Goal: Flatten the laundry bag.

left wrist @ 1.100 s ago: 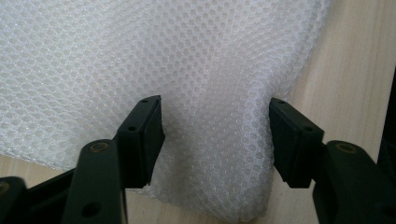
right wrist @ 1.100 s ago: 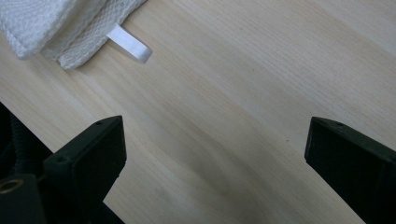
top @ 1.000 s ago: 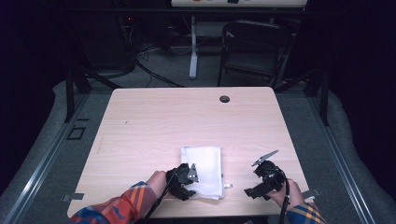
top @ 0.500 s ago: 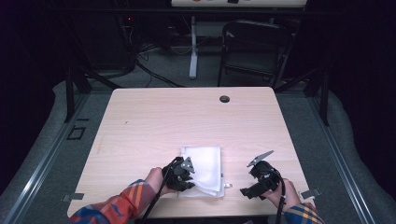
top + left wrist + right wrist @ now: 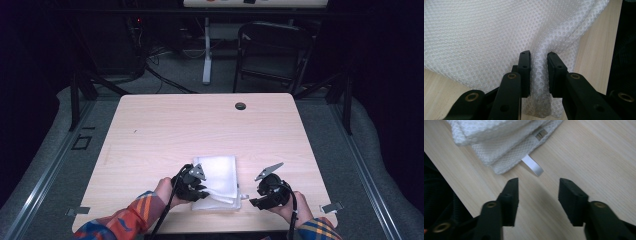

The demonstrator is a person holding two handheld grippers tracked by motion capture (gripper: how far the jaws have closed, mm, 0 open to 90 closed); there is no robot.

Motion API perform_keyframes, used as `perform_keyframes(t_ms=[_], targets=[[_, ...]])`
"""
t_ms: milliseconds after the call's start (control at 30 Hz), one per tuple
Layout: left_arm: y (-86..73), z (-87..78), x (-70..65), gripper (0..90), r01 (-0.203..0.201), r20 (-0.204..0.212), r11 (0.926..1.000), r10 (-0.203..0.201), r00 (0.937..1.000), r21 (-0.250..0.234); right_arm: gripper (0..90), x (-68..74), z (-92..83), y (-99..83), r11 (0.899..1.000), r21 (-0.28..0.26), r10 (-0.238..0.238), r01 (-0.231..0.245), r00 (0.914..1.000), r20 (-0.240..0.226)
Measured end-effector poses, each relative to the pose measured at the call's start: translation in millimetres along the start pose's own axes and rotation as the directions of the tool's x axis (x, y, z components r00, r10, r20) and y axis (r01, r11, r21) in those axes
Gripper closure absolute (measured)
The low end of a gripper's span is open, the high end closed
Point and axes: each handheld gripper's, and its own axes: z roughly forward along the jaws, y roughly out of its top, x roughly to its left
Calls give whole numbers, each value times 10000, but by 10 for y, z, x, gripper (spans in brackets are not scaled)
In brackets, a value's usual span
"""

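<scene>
From the high view, a folded white mesh cloth [image 5: 217,181] lay near the front edge of the table [image 5: 165,130], between both grippers. In the left gripper view, the left gripper [image 5: 539,57] pinched a raised fold of the cloth. In the right gripper view, the right gripper [image 5: 537,187], whose jaws had just been closing (nothing between them), stood open short of the cloth's loop tag [image 5: 532,165]. Folding seemed under way; next, the right needs to reach the corner.

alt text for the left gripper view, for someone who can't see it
The left gripper pinches a raised fold of white mesh cloth between its two black jaws. The cloth lies on a light wooden table, which shows at the right and lower left.
</scene>
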Motion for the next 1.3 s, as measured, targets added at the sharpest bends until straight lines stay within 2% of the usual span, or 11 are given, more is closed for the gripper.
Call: perform_keyframes(t_ms=[167,400,467,700,733,900,967,1033,1200,1300], targets=[[6,-23,8,749,44,-40,9999,-44,10000,-106,690,87,32,59,9992,-256,-316,315,9995,-37],[16,-54,5,757,-1,-116,9996,-2,9999,-266,825,219,111,151,9943,-330,-1023,1012,9942,-332],[19,-64,6,763,-3,-155,9995,-3,9999,-330,839,258,139,182,9926,-286,-1189,1177,9920,-429],[26,-96,-1,778,-59,-235,9988,47,9997,-490,894,374,201,289,9852,-669,-1613,1579,9856,-502],[26,-101,-2,779,-55,-258,9987,42,9997,-515,898,383,215,297,9848,-846,-1560,1516,9866,-483],[29,-109,0,785,-70,-328,9987,54,9994,-499,900,389,275,328,9857,-775,-1529,1495,9874,-398],[30,-114,-1,787,-57,-348,9987,40,9994,-502,900,393,286,333,9829,-838,-1665,1639,9857,-245],[32,-120,5,787,-69,-371,9987,50,9993,-511,900,393,305,326,9828,-969,-1603,1573,9868,-244],[34,-132,13,786,14,-428,9985,-38,9991,-553,900,369,355,311,9846,-681,-1627,1611,9865,-182],[37,-135,17,786,79,-389,9983,-101,9992,-572,900,370,386,303,9830,-750,-1691,1678,9855,-115]])
